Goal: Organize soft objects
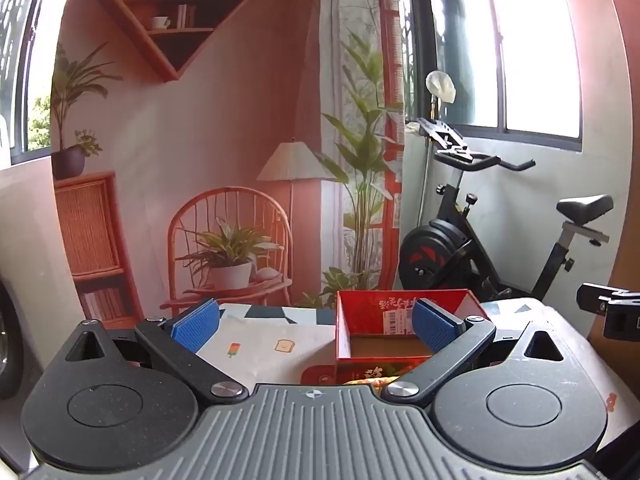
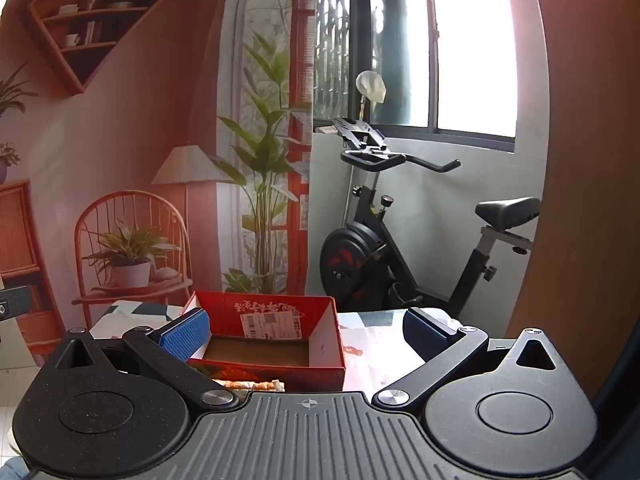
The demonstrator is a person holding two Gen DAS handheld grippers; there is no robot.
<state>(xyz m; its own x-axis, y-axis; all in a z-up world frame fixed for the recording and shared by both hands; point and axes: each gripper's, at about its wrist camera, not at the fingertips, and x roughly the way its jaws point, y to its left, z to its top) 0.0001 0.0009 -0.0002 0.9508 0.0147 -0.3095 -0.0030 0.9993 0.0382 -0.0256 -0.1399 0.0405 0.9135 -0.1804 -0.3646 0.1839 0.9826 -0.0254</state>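
Two hand-held grippers are in view, one per wrist camera, and both stand wide open with nothing between their blue pads. The left hand-held gripper [image 1: 316, 326] hovers over the desk [image 1: 256, 344], which is covered by a pale cloth printed with small pictures, and its right-side pad overlaps the near corner of one red cardboard box [image 1: 384, 356]. The right hand-held gripper [image 2: 306, 330] looks at the same red cardboard box [image 2: 276, 344] from the other side, with its left-side pad in front of the box's left wall. This box is open at the top, shows a bare brown bottom, and carries one white label on its inner back wall. One soft object [image 2: 250, 385], striped white and orange, lies on the desk just in front of the box, mostly hidden by the gripper body; what it is cannot be told. Behind the desk stand one exercise bike [image 2: 400, 240] and a printed backdrop [image 2: 140, 140] of a room.
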